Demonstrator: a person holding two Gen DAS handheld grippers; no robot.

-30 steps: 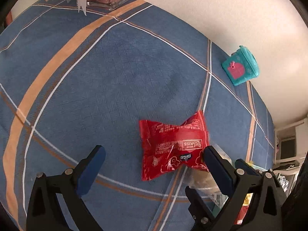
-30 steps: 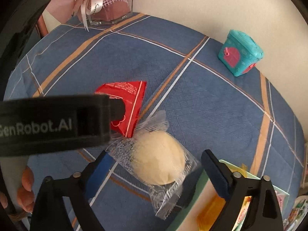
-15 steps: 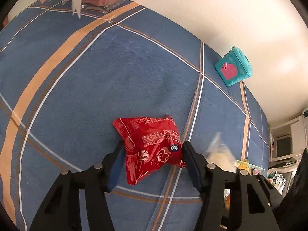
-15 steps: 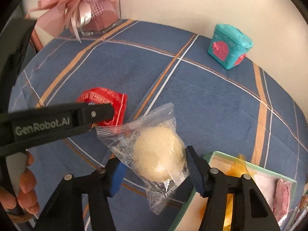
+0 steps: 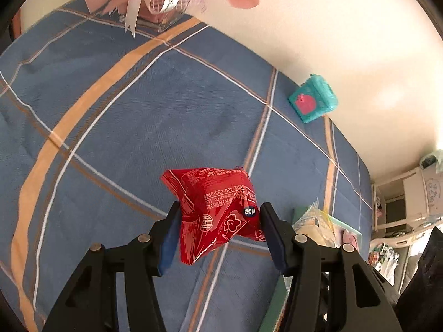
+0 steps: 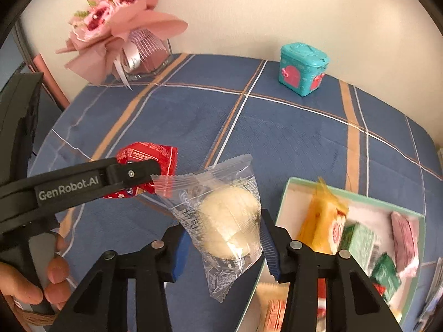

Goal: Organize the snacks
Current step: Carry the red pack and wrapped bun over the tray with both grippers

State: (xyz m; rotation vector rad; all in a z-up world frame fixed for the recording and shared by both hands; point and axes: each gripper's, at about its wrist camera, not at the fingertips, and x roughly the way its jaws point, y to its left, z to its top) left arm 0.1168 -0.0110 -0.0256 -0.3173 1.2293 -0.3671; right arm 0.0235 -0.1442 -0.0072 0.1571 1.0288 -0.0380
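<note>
My left gripper [image 5: 218, 221] is shut on a red snack packet [image 5: 216, 210] and holds it above the blue plaid tablecloth [image 5: 138, 116]. The packet also shows in the right wrist view [image 6: 146, 157], pinched by the left gripper [image 6: 138, 174]. My right gripper [image 6: 224, 238] is shut on a clear-wrapped pale round bun [image 6: 229, 221], lifted off the cloth just left of a mint-rimmed snack box [image 6: 285, 199] that holds several packets. The box's edge shows in the left wrist view [image 5: 351, 227].
A teal toy box with pink doors [image 6: 303, 69] stands at the table's far side, also in the left wrist view [image 5: 313, 102]. A pink bouquet in a glass vase [image 6: 124, 36] stands at the far left corner. A wall runs behind the table.
Both grippers closed on their snacks, the left on the red packet and the right on the bun, and lifted them off the cloth. The right gripper moved toward the snack box.
</note>
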